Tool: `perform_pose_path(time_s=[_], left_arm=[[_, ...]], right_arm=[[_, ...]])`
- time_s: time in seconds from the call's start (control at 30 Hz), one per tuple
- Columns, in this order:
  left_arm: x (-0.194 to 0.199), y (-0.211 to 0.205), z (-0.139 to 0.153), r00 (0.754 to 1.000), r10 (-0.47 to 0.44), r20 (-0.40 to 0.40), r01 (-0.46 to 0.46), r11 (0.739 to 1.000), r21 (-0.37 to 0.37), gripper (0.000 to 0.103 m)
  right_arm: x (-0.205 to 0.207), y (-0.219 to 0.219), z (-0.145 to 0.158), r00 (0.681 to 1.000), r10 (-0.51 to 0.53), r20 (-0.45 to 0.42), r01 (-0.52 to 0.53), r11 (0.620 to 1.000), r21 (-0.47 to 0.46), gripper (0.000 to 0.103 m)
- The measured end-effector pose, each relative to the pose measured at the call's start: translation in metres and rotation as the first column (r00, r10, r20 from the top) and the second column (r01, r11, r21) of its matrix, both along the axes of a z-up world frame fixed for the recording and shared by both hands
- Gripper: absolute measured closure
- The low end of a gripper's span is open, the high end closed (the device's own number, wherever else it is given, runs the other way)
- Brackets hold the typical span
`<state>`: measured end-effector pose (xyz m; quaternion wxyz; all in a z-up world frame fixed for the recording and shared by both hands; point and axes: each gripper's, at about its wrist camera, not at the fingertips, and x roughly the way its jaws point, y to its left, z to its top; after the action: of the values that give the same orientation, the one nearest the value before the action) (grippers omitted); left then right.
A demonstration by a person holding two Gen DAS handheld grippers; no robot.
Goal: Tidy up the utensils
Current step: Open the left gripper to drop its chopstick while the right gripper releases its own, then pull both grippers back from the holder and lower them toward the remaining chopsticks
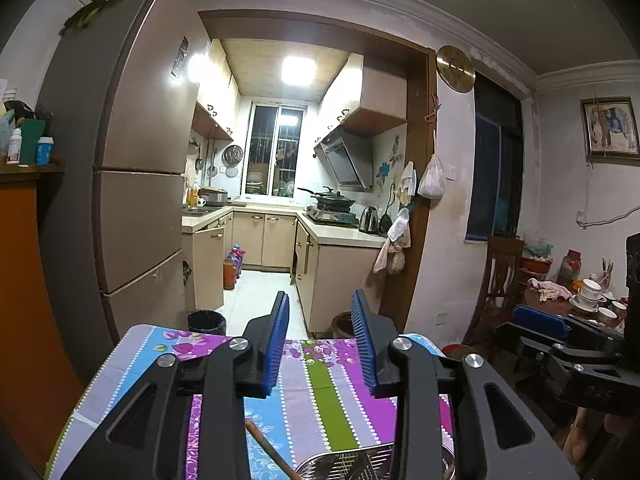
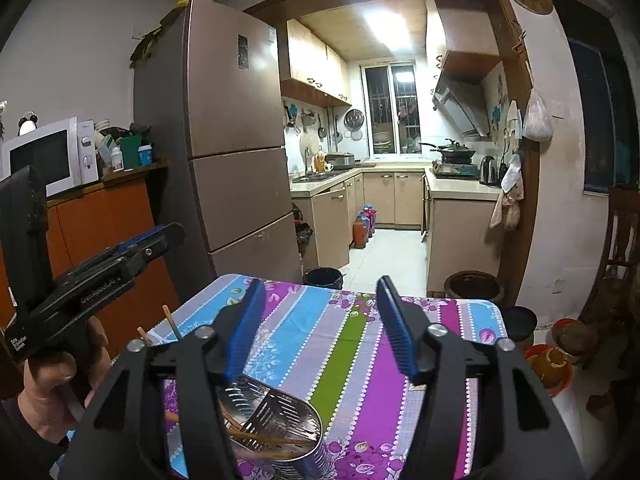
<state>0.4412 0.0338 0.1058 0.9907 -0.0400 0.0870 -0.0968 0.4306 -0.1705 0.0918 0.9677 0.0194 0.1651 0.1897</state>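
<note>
The metal utensil holder [image 2: 276, 420] sits low centre in the right wrist view, on the striped floral tablecloth [image 2: 344, 344]. It's a perforated steel caddy w/ an inner divider; its long axis runs from lower right up toward centre-left of the frame, open top facing the camera. Whether it stands upright or leans can't be told from this angle. Its near end is cut off by the right gripper's body.

Inside lie wooden chopsticks [image 2: 272, 440], several, running roughly across the frame, left to right; exact count unclear. Two more stick tips [image 2: 170, 320] poke up at left, behind the gripper's left arm; their lower ends are hidden, so what they rest in can't be told.

In the left wrist view only a sliver of the holder [image 1: 352, 462] shows at the bottom edge, plus one brown stick [image 1: 268, 452] slanting from centre down to the right, both ends cut off.

Right gripper [image 2: 320, 328]: jaws apart, blue pads clear, nothing between them; holder lies below and nearer the camera. Left gripper [image 1: 322, 344]: jaws apart but narrower, nothing clamped, only cloth seen through the gap.

A hand [image 2: 52, 396] at lower left of the right view grips the left tool's handle. The right gripper shows at the right edge of the left view, partly cropped.
</note>
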Motion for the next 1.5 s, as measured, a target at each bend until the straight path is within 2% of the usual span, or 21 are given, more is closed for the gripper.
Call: perform_pose_path(time_s=[0.07, 0.13, 0.33, 0.5, 0.7, 1.03, 1.3, 1.4, 1.5], left_arm=[[-0.005, 0.001, 0.002, 1.000, 0.002, 0.007, -0.002, 1.000, 0.003, 0.065], [-0.010, 0.000, 0.004, 1.000, 0.007, 0.014, -0.007, 1.000, 0.011, 0.057], [-0.033, 0.002, 0.006, 0.999, 0.023, 0.042, -0.023, 1.000, 0.014, 0.043], [-0.063, 0.006, 0.006, 0.998, 0.035, 0.061, -0.037, 0.999, 0.022, 0.041], [-0.122, 0.010, 0.001, 0.995, 0.023, 0.100, -0.028, 0.998, 0.050, 0.033], [-0.209, 0.021, -0.021, 0.995, 0.000, 0.101, -0.005, 0.998, 0.057, 0.031], [-0.273, 0.031, -0.057, 0.998, -0.014, 0.068, 0.010, 0.998, 0.056, 0.029], [-0.294, 0.026, -0.089, 0.999, -0.043, 0.017, 0.041, 0.995, 0.095, 0.029], [-0.310, 0.018, -0.134, 0.994, -0.079, -0.076, 0.088, 0.987, 0.132, 0.029]], right_arm=[[-0.005, 0.000, 0.001, 1.000, -0.004, 0.010, 0.004, 1.000, 0.001, 0.040], [-0.009, 0.000, 0.002, 1.000, -0.005, 0.021, 0.005, 1.000, -0.002, 0.031], [-0.027, 0.002, 0.005, 0.998, -0.024, 0.061, 0.024, 1.000, -0.004, 0.023], [-0.054, 0.000, 0.009, 0.995, -0.023, 0.099, 0.024, 1.000, 0.000, 0.022], [-0.103, -0.009, 0.011, 0.987, -0.030, 0.158, 0.031, 1.000, -0.004, 0.018], [-0.185, -0.012, -0.013, 0.984, -0.030, 0.178, 0.033, 0.999, -0.014, 0.016], [-0.238, -0.007, -0.039, 0.985, -0.003, 0.171, 0.007, 1.000, -0.025, 0.016], [-0.259, -0.006, -0.055, 0.987, 0.002, 0.160, 0.001, 1.000, -0.023, 0.016], [-0.280, -0.008, -0.076, 0.989, -0.005, 0.147, 0.009, 1.000, -0.029, 0.016]])
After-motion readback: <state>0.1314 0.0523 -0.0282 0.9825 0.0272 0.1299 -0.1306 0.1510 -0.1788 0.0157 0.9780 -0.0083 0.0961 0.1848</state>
